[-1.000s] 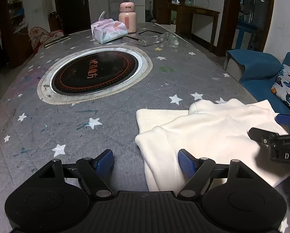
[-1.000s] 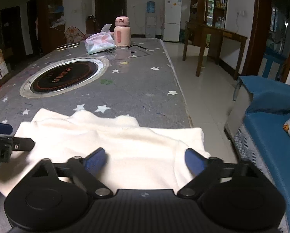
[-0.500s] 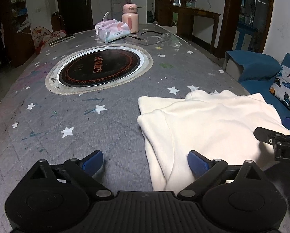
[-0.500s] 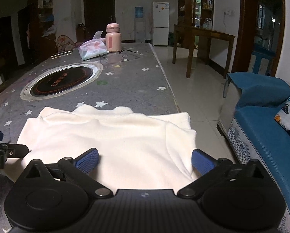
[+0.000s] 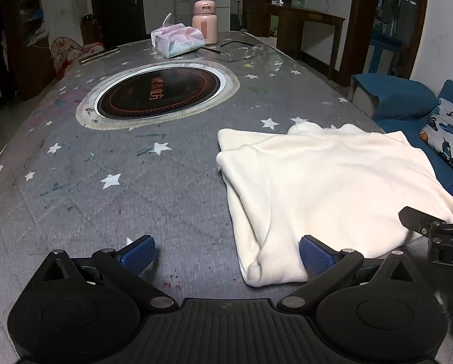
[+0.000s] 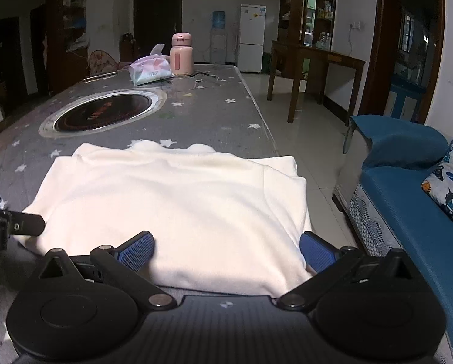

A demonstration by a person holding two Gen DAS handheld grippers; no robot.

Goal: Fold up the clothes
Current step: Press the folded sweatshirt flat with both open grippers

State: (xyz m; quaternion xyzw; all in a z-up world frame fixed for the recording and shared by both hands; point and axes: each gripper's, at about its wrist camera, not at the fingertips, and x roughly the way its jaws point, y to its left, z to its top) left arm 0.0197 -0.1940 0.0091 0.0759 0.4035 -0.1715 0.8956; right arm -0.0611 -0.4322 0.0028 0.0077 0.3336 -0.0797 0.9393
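A cream garment [image 5: 326, 182] lies folded flat on the grey star-patterned table [image 5: 153, 182], near its right edge; it also shows in the right wrist view [image 6: 177, 200]. My left gripper [image 5: 226, 253] is open and empty, hovering at the garment's near left corner. My right gripper [image 6: 226, 251] is open and empty, over the garment's near edge. The right gripper's finger shows at the right of the left wrist view [image 5: 420, 221]. The left gripper's finger shows at the left of the right wrist view [image 6: 17, 226].
A round black induction cooktop [image 5: 156, 94] is set into the table's middle. A tissue pack [image 5: 177, 41], a pink flask [image 5: 205, 22] and glasses [image 5: 244, 51] stand at the far end. A blue sofa [image 6: 408, 200] stands right of the table.
Both grippers have drawn back toward me and away from the garment and opened wider. The garment lies still.
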